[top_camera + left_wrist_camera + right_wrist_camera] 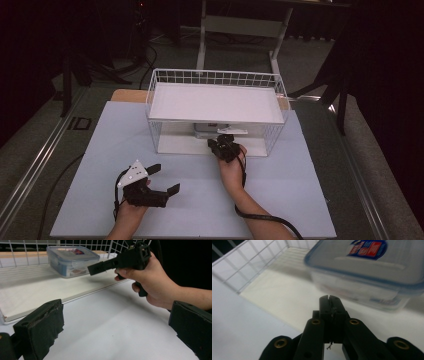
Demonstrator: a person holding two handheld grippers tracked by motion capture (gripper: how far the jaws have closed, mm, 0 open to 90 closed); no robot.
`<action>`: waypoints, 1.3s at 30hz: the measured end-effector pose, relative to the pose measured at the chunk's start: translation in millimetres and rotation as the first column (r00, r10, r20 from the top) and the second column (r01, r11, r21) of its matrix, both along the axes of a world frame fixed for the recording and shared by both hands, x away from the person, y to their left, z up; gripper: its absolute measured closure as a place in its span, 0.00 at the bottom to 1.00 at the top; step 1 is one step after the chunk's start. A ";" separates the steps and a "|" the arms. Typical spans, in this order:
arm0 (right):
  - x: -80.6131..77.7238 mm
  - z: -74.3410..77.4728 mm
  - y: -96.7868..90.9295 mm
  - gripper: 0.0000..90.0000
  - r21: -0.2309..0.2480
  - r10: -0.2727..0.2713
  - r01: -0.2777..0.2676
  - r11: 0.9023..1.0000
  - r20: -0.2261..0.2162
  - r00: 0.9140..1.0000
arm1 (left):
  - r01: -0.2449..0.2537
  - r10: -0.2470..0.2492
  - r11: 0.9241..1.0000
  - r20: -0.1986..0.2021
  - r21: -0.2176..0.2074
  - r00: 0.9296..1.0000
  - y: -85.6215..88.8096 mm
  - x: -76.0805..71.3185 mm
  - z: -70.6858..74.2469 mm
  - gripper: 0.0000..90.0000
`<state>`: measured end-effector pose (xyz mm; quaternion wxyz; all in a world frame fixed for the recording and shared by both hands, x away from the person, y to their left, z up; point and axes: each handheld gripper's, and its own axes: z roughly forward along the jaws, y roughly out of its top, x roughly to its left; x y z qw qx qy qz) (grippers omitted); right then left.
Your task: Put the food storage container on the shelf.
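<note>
Container [372, 277]: clear plastic, blue-rimmed lid, red-blue label.

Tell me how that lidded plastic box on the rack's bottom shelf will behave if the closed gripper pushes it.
The plastic box looks rigid, with clear walls and a clipped lid, so it should keep its shape. It sits flat and low on the shelf, so it will probably slide rather than tip. The right gripper is shut and narrow; an off-centre push may spin the box.
</note>
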<state>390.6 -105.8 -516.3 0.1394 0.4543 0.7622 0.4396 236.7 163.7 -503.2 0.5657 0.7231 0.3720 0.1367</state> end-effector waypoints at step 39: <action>-88.2 30.1 -47.5 0.17 0.044 0.206 -0.213 0.976 0.130 0.970 | 0.165 -0.164 0.986 0.027 -0.021 0.986 -5.9 -0.9 12.0 0.01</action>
